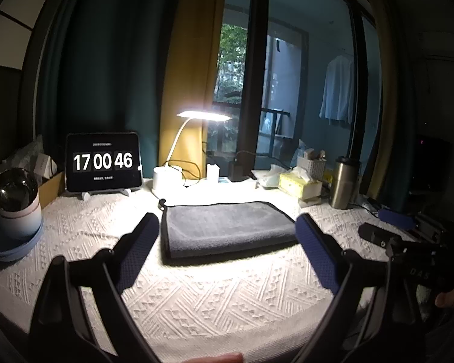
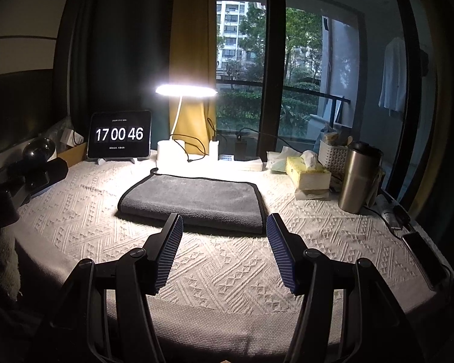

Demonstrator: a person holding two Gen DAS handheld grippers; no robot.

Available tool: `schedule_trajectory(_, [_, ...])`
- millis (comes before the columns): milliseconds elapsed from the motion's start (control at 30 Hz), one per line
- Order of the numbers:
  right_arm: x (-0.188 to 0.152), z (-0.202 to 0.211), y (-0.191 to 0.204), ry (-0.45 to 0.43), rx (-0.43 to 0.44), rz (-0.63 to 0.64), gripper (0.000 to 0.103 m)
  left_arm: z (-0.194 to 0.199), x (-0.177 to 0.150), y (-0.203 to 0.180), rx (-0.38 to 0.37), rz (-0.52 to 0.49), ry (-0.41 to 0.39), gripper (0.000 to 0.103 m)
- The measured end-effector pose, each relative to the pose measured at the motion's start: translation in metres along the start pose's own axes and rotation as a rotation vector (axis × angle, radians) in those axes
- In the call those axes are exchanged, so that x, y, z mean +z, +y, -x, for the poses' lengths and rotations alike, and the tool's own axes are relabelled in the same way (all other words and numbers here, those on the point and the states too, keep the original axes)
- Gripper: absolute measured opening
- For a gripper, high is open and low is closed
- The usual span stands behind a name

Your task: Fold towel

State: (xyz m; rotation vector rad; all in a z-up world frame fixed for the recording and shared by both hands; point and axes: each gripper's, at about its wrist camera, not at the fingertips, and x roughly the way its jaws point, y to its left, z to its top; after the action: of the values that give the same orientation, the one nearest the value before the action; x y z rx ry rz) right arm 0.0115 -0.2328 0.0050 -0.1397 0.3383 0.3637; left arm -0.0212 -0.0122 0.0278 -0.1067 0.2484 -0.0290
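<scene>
left gripper [image 1: 227, 227] and right gripper [image 2: 224, 227] both gape wide, holding nothing, short of the folded towel [image 2: 193, 201].

"17 00 46" on tablet screen [image 1: 103, 162]

Grey towel [image 1: 227, 227] with black edging, folded flat on the white tablecloth [image 1: 212, 299].

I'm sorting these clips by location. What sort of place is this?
Most likely a home bedroom or study, at a desk by a window. A lit desk lamp, a tissue box and a clock tablet stand behind the folded towel, and a shirt hangs outside.
</scene>
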Motion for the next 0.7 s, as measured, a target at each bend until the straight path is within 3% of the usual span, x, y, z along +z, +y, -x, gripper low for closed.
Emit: schedule_trajectory(700, [-0.0021, -0.0011, -0.0009, 0.007, -0.001, -0.001, 0.061, -0.0047, -0.0051, 0.0009, 0.008, 0.01, 0.018, 0.092])
